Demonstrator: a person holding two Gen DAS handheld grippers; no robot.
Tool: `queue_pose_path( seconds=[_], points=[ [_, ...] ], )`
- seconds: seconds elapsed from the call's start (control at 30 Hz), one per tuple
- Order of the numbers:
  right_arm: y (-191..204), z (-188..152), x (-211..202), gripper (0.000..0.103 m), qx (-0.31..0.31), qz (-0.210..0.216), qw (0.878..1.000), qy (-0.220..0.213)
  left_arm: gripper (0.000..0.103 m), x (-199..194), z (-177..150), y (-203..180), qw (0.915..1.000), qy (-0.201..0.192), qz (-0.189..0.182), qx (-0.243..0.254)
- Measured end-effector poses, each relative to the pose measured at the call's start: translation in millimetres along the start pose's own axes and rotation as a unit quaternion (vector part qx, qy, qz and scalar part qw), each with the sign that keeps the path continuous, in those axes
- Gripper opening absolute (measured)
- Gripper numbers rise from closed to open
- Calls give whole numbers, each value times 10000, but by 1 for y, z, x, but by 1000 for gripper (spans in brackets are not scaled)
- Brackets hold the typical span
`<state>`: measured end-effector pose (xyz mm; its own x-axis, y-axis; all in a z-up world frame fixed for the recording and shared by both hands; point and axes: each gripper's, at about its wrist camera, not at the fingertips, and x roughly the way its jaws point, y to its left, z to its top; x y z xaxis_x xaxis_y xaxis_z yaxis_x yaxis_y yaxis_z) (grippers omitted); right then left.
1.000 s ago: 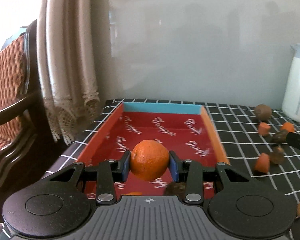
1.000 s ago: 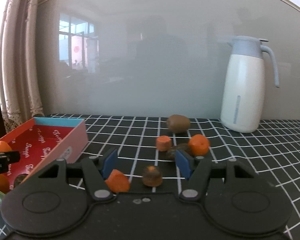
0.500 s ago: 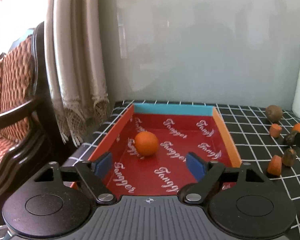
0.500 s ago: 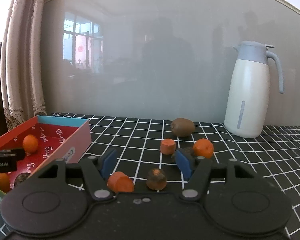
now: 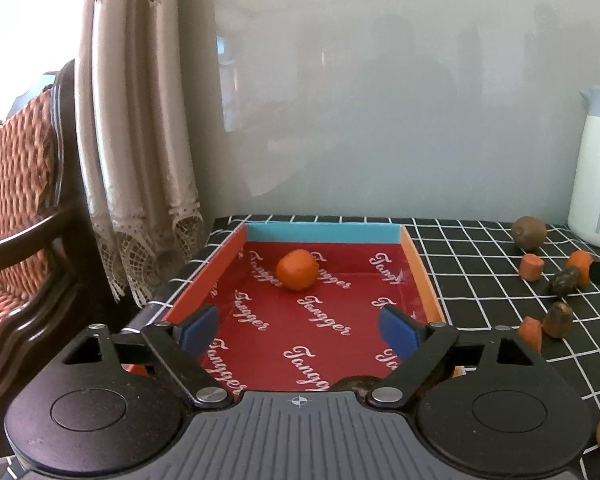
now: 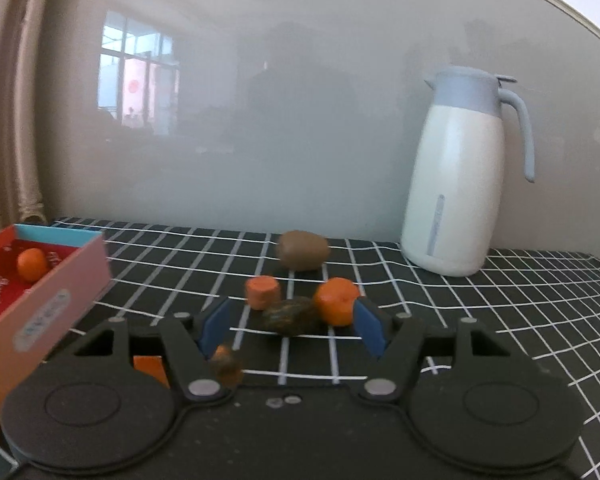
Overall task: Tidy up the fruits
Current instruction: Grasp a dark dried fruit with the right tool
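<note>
Left tongs (image 5: 298,330) opening, empty; right tongs (image 6: 290,326) gape empty. Smooth round orange mandarin (image 6: 336,306), one o'clock: light, rolls easily—pinch its middle.

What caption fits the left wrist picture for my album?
Left gripper, jaws opening and empty, above the red box where an orange now lies.

The left gripper (image 5: 300,330) hangs over the red tray (image 5: 422,280), its blue fingers (image 5: 198,326) opening with nothing between them. At twelve o'clock an orange (image 5: 297,270) sits near the tray's blue far wall. At three o'clock, carrot pieces (image 5: 531,267) and a kiwi (image 5: 529,233) lie on the checked surface (image 5: 480,276).
</note>
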<state>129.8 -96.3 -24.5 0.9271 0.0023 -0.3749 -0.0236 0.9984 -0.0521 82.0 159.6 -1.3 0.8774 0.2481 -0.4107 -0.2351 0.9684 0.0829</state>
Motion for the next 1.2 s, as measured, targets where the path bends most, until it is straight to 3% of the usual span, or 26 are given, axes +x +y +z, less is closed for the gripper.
queue_pose_path(
  seconds=[0.5,0.67,0.87,0.97,1.03,1.2],
  points=[
    [11,2,41,66,-205,193,9987,434,87,9,3,5,9999,-41,90,-121],
    [8,2,62,64,71,242,9959,867,87,9,3,11,9998,-53,104,-148],
    [3,3,78,60,320,178,9939,1043,87,10,3,18,9998,-61,105,-186],
    [3,2,83,51,368,158,9930,1107,87,12,3,20,9997,-88,138,-198],
    [3,3,86,36,389,161,9928,1123,87,16,3,21,9996,-46,160,-207],
    [3,4,89,33,345,171,9932,1100,87,20,5,22,9996,-4,171,-239]
  ],
)
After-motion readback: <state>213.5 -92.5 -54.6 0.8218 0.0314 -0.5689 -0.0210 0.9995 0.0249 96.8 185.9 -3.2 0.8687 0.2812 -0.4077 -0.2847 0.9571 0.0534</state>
